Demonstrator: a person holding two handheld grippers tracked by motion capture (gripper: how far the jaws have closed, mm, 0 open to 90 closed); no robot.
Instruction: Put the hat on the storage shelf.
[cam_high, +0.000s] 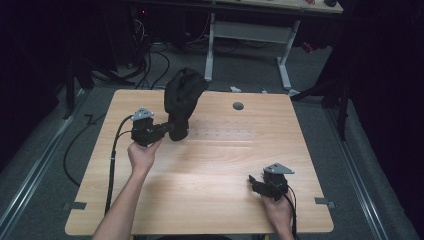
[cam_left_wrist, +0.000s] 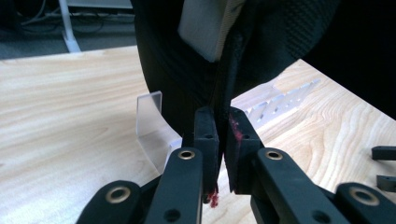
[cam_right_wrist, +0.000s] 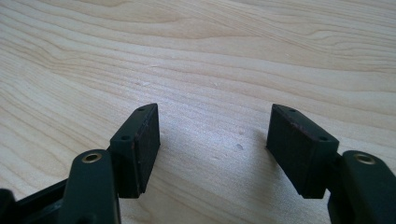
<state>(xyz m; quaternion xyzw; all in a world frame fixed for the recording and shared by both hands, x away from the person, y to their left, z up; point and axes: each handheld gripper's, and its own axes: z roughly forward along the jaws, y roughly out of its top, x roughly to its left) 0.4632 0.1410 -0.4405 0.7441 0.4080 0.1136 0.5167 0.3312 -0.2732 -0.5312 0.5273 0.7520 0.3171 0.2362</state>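
Tabletop (cam_high: 210, 165) of pale wood serves as the landmark, and everything else is placed against it. Largest upon it is a black shoe (cam_high: 183, 97), held toe-up and tilted toward the far-left part of the tabletop, its lower end near a clear plastic rack (cam_high: 225, 134) that lies flat at the middle. The left gripper (cam_high: 170, 131) is clamped on the shoe's rim, jaws nearly together with the dark edge pinched between them; in the left gripper view the pale lining (cam_left_wrist: 205, 23) shows just above the grip. The right gripper (cam_high: 256, 184) rests at the near-right part of the tabletop, jaws spread wide with nothing between them. Judging by this, the step in hand is carrying or setting the shoe; the next move likely calls for lowering it squarely beside the rack before loosening the grip.
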